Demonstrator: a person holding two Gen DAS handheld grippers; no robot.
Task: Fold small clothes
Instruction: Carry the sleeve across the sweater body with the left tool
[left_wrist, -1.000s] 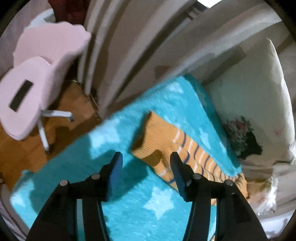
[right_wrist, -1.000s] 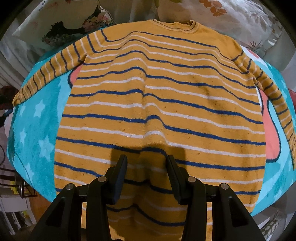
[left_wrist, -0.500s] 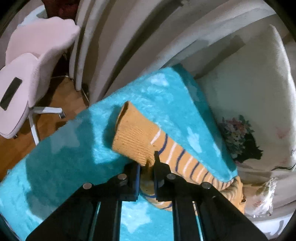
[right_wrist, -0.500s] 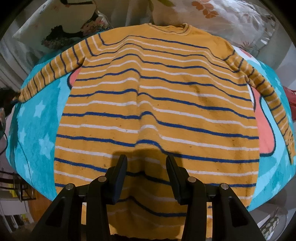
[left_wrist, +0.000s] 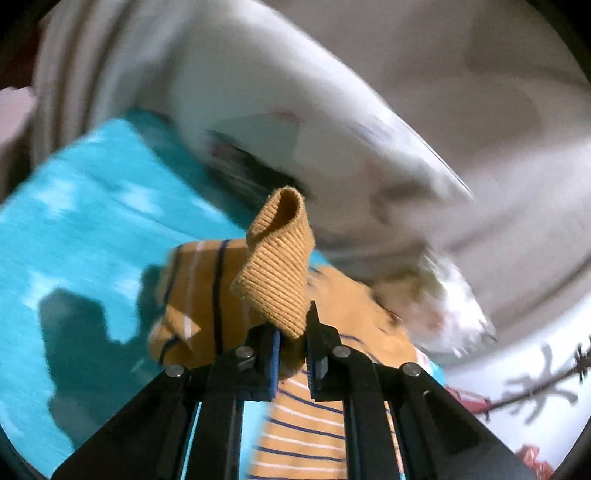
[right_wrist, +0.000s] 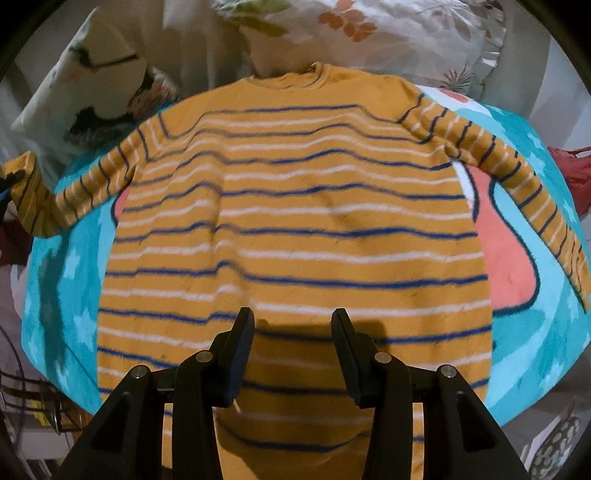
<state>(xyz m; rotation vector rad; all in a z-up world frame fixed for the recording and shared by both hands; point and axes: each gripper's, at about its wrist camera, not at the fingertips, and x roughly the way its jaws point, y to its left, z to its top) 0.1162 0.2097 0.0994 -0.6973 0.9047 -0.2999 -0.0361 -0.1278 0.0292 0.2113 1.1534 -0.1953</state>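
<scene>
The left gripper (left_wrist: 291, 343), jaws just closed on the cuff (left_wrist: 277, 266), lifts the left sleeve off the blanket (left_wrist: 74, 229), starting the fold; right gripper (right_wrist: 291, 332) hovers open over the flat sweater (right_wrist: 295, 206).

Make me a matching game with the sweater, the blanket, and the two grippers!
Things:
1. sweater
2. blanket
3. left gripper
4. right gripper

States:
A. teal with white stars
B. open, holding nothing
C. orange with blue and white stripes
D. shut on the sweater's cuff

Pairs: 1-C, 2-A, 3-D, 4-B
</scene>
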